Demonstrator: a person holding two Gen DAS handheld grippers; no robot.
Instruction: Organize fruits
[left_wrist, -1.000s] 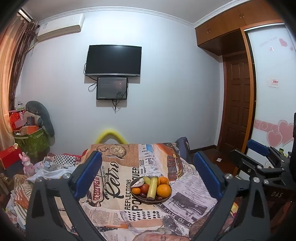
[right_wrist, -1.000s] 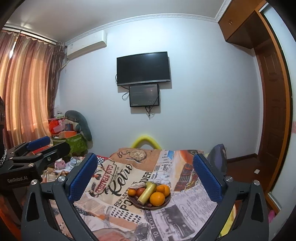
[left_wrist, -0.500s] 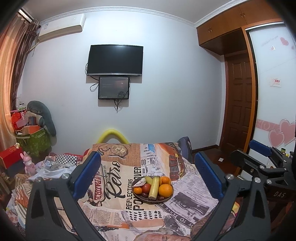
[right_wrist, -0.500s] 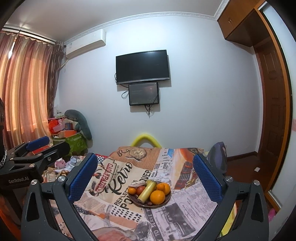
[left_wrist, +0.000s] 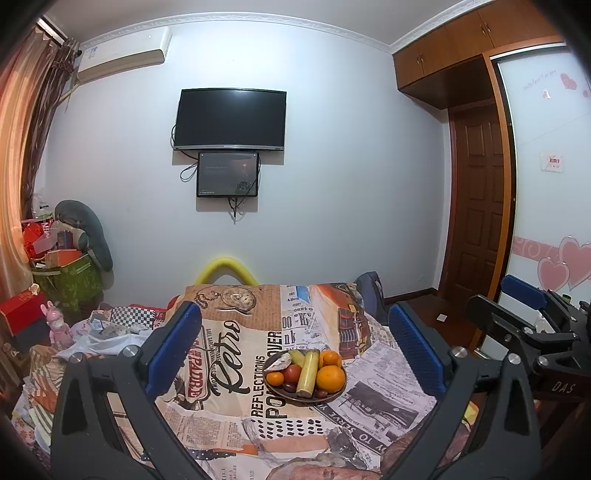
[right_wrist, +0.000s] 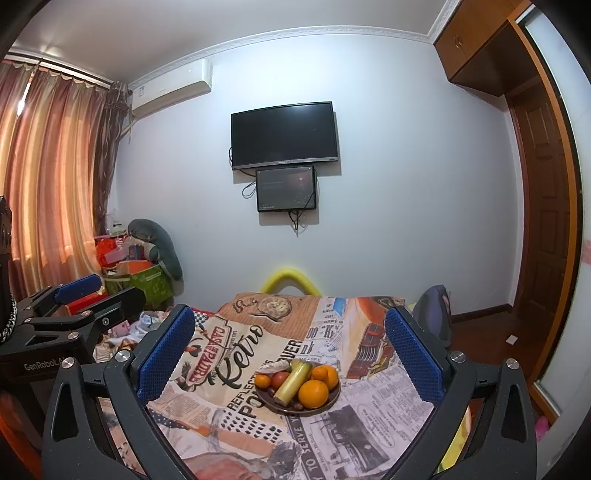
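A dark round plate (left_wrist: 284, 396) (right_wrist: 334, 400) of fruit sits on a table covered with a newspaper-print cloth (left_wrist: 229, 369) (right_wrist: 236, 373). It holds oranges (left_wrist: 330, 378) (right_wrist: 313, 393), a red tomato (left_wrist: 292, 373) (right_wrist: 279, 378), a pale green banana-like fruit (left_wrist: 308, 372) (right_wrist: 292, 381), small dark fruits and a whitish piece. My left gripper (left_wrist: 293, 339) hangs open, well short of the plate. My right gripper (right_wrist: 290, 339) is also open, held back from the plate. Each gripper shows at the edge of the other's view. Nothing is held.
A yellow foam arch (left_wrist: 226, 266) rises behind the table's far edge. A dark bag (left_wrist: 371, 295) stands at the table's right. Boxes, a green bag (left_wrist: 70, 280) and toys crowd the left corner. A TV (left_wrist: 231, 120) hangs on the wall; a wooden door (left_wrist: 478, 206) stands right.
Both grippers have tipped slightly, shifting the plate a little in view. Both stay open and nothing has been touched.
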